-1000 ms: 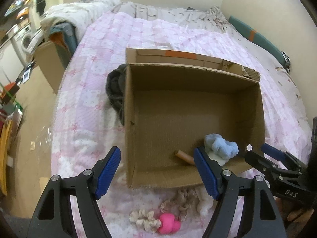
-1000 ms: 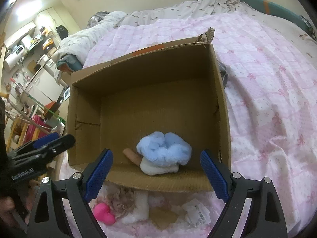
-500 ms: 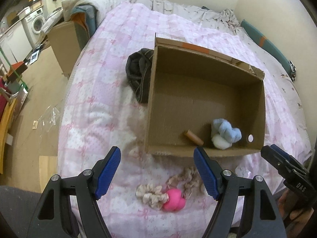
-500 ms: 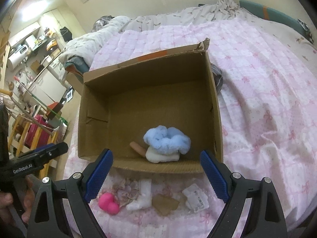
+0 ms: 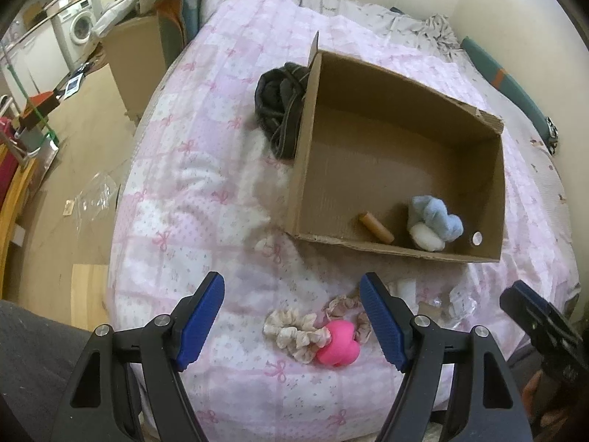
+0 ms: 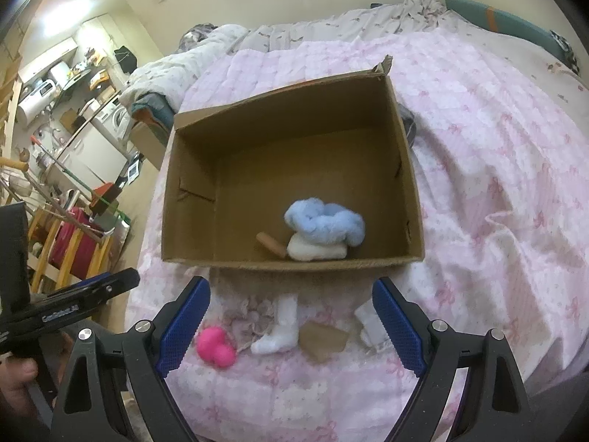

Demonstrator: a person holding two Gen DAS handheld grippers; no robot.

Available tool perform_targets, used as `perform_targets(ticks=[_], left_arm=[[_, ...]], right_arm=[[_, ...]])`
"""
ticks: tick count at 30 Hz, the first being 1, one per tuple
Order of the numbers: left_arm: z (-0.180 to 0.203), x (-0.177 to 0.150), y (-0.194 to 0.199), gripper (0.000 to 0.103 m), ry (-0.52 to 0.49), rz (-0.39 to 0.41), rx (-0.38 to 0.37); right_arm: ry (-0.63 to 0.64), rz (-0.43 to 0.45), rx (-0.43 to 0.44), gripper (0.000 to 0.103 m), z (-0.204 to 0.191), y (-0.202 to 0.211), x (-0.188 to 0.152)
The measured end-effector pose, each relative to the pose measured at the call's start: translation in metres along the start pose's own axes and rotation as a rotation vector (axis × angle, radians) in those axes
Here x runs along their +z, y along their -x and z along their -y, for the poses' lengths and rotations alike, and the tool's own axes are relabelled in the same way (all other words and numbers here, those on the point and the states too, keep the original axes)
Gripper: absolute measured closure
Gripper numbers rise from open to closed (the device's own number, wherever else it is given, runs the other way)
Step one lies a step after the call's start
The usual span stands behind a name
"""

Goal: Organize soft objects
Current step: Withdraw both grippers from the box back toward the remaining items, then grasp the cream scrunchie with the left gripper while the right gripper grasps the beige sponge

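Covering the bed, a pink quilt (image 5: 206, 191) bears a cardboard box (image 5: 305, 169).

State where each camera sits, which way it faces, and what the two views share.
Left wrist: on the left gripper, looking down at the pink toy, scrunchie and cardboard box; the right gripper shows at the edge.
Right wrist: on the right gripper, facing the box front; the left gripper shows beside it.
Shared: box, blue fluffy item, pink toy.
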State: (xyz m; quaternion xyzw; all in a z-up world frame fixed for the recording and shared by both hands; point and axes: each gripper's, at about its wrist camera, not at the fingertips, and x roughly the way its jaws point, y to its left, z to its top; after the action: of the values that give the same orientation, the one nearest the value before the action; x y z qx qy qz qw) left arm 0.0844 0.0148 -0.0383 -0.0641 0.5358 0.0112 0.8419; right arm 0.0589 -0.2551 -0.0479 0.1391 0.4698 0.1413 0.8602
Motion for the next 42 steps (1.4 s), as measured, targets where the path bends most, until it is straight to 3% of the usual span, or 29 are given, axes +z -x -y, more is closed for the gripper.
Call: perform_targets(ticks=[7, 11, 17, 21, 24, 27, 30, 33, 34, 38, 42], left_arm=[[0.003, -0.004, -0.012, 0.029, -0.018, -0.044, -0.019], [-0.007, -0.005, -0.018, 0.029, 0.01, -0.062, 0.028], [-0.03, -0.012, -0.048, 0.029, 0.109, -0.202, 0.046], [-0.028, -0.02, -0.072, 0.029, 0.141, -0.306, -0.017], [-0.025, -0.025, -0.09, 0.031, 0.143, -0.351, 0.001], [-0.019, -0.031, -0.109, 0.043, 0.142, -0.421, -0.035], [-0.012, -0.034, -0.118, 0.049, 0.105, -0.437, -0.041], [-0.006, -0.038, -0.122, 0.081, 0.076, -0.449, -0.056], [-0.006, -0.039, -0.123, 0.084, 0.07, -0.454, -0.059], [-0.007, -0.035, -0.107, 0.092, 0.074, -0.412, -0.09], [-0.005, -0.021, -0.06, 0.093, 0.021, -0.248, -0.055]], right_arm=[[-0.01, -0.041, -0.015, 0.008, 0.0, -0.005, -0.012], [-0.004, -0.032, -0.051, 0.008, 0.0, -0.005, -0.013], [0.024, -0.046, -0.066, 0.008, -0.006, -0.011, -0.013], [0.012, -0.072, -0.032, 0.008, -0.006, -0.017, -0.012], [-0.004, -0.092, -0.004, 0.008, -0.004, -0.019, -0.013], [-0.015, -0.103, 0.017, 0.008, -0.003, -0.021, -0.014], [-0.016, -0.109, 0.022, 0.008, -0.003, -0.022, -0.014], [-0.021, -0.109, 0.025, 0.008, -0.003, -0.022, -0.013], [-0.023, -0.108, 0.026, 0.008, -0.002, -0.022, -0.013], [-0.031, -0.109, 0.029, 0.008, 0.0, -0.022, -0.012], [-0.079, -0.1, 0.049, 0.008, 0.01, -0.018, -0.01]])
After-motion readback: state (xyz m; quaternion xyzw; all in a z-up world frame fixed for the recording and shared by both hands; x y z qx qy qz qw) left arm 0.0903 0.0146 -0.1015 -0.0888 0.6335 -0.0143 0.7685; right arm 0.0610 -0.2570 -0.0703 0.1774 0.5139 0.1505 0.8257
